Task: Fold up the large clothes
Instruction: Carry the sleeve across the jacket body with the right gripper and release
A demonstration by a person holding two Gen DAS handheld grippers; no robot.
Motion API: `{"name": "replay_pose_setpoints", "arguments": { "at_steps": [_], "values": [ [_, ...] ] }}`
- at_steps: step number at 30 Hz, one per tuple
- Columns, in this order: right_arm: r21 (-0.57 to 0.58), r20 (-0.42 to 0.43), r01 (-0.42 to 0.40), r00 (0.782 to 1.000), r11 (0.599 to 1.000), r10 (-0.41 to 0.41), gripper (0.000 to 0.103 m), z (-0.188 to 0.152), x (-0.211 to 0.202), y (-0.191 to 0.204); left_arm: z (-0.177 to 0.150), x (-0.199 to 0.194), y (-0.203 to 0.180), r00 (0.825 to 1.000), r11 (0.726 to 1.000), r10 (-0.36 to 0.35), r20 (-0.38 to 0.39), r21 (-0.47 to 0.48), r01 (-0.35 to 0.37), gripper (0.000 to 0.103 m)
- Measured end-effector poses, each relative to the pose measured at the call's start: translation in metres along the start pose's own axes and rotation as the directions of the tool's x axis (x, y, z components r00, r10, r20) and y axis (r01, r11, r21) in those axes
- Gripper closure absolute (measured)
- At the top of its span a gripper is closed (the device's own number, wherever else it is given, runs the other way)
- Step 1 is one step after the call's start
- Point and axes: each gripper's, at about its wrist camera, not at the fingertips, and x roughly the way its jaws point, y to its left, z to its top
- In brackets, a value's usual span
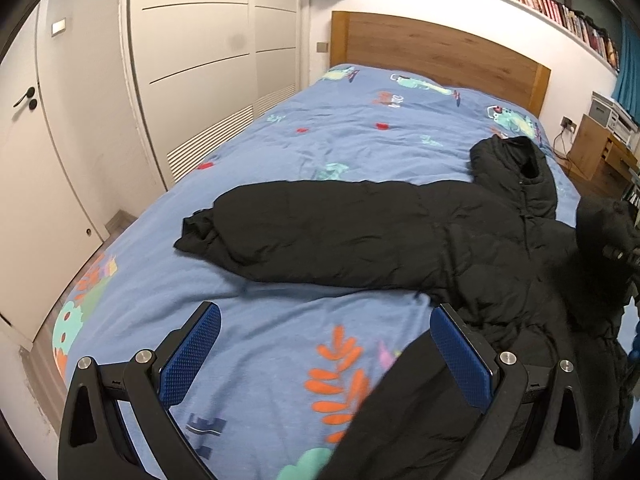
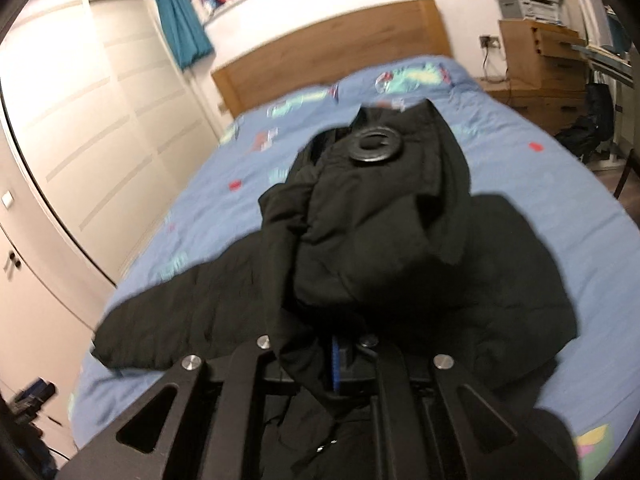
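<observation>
The right gripper (image 2: 336,360) was clamped on the black jacket (image 1: 400,236); the left gripper (image 1: 324,360), jaws apart, should have pinned the sleeve (image 1: 280,228) at 11 o'clock.

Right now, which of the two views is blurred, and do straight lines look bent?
Right wrist view: motion-blurred, the black jacket and bedspread prints smeared. Left wrist view: sharp, apart from slight smear near the bottom. Both views: fisheye bends the wardrobe edges, with dark corners.
</observation>
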Motion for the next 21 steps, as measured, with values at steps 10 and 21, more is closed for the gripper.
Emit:
{"name": "replay_pose_setpoints", "arguments": {
  "at_steps": [10,21],
  "values": [
    [-0.036,-0.194,0.085,0.977,0.996,-0.091,0.072,-0.064,0.058,0.01,0.0,-0.005,0.038,1.0,0.998,0.006,-0.02,-0.058,-0.007,0.001],
    [-0.11,-0.119,0.01,0.993,0.994,-0.023,0.05,-0.056,-0.046,0.069,0.006,-0.097,0.039,0.997,0.999,-0.043,0.068,-0.007,0.044,0.001]
  ]
}}
